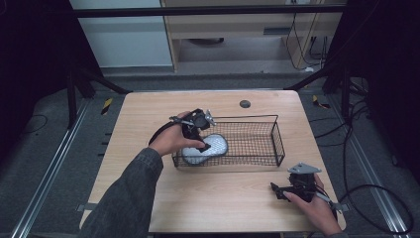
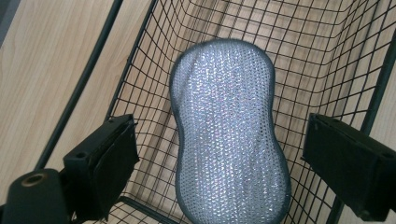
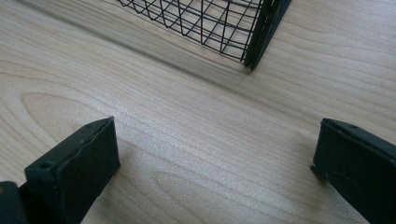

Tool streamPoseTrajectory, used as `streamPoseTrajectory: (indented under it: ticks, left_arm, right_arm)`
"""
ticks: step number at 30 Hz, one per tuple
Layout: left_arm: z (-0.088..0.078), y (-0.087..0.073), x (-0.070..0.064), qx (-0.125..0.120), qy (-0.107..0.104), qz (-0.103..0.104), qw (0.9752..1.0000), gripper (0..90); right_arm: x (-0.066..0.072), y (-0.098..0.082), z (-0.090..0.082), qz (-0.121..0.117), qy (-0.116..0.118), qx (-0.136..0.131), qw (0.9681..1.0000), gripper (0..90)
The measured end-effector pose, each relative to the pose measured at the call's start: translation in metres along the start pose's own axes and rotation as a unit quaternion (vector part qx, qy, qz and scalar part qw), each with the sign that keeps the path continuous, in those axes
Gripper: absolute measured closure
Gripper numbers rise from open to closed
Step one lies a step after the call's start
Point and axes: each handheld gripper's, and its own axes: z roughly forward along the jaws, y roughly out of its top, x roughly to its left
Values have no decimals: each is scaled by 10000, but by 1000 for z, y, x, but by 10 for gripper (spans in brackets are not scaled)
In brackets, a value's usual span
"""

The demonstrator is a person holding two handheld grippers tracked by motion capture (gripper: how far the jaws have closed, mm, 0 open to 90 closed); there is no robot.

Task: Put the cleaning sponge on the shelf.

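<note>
Left gripper (image 2: 219, 154) fingers spread, straddling sponge (image 2: 229, 130) in basket (image 1: 257, 130); right gripper (image 3: 215, 172) fingers spread over table (image 3: 187, 140).

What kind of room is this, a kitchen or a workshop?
Probably a lab or test room: a bare wooden table fenced by dark metal framing, cables across grey flooring, and office cabinets behind.

Lab: railed rig (image 1: 49, 163), trailing cables (image 1: 366, 198)
</note>
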Motion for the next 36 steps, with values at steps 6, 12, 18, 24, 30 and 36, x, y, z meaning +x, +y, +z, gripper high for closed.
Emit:
streamPoseTrajectory:
  ticks: [6,12,18,24,30,36]
  left_arm:
    - [-3,0,-2,-58,2,16,10000,113]
    - [-6,2,-8,-159,26,48,9999,107]
    - [-10,4,-14,-339,33,-23,9994,60]
    - [-11,3,-25,-449,42,-28,9990,46]
    - [-15,3,-35,-631,75,-25,9980,43]
    - [-19,1,-43,-778,96,-155,9968,38]
  right_arm:
    - [0,0,0,-3,0,-3,10000,4]
    - [0,0,0,-5,1,-3,10000,4]
    - [0,0,0,-10,7,-5,10000,4]
    - [0,0,0,-17,4,-10,10000,4]
    - [0,0,0,5,18,-15,10000,4]
    - [0,0,0,6,18,-13,10000,4]
